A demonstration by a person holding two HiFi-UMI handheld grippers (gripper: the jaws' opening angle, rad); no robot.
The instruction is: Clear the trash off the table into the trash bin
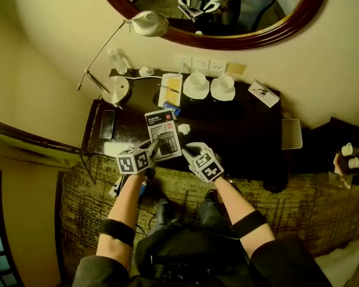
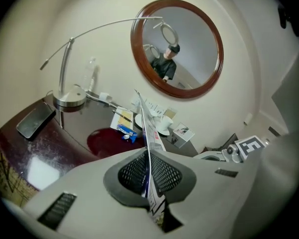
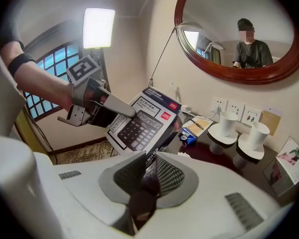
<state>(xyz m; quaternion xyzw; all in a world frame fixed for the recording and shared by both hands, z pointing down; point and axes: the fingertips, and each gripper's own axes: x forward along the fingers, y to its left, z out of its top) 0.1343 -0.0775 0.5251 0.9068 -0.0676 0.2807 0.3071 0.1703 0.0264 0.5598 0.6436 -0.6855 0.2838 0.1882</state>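
The person is holding the calculator box (image 1: 162,133) up over the dark table (image 1: 245,142), with one gripper at each near corner. Doing this step well probably means gripping evenly on both sides and keeping the box level while turning toward the bin (none is plainly showing here). The left gripper (image 1: 151,151) is pinching the box's thin edge, jaws almost together. The right gripper (image 1: 187,152) is clamping the other corner, jaws slightly apart.

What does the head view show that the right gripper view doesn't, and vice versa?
Head view only: the phone and lamp base on the table. Right gripper view only: the right hand-held gripper clamped on a corner of the calculator box, plus a bright light. Both: the box, the left hand-held gripper holding it, two white cups.
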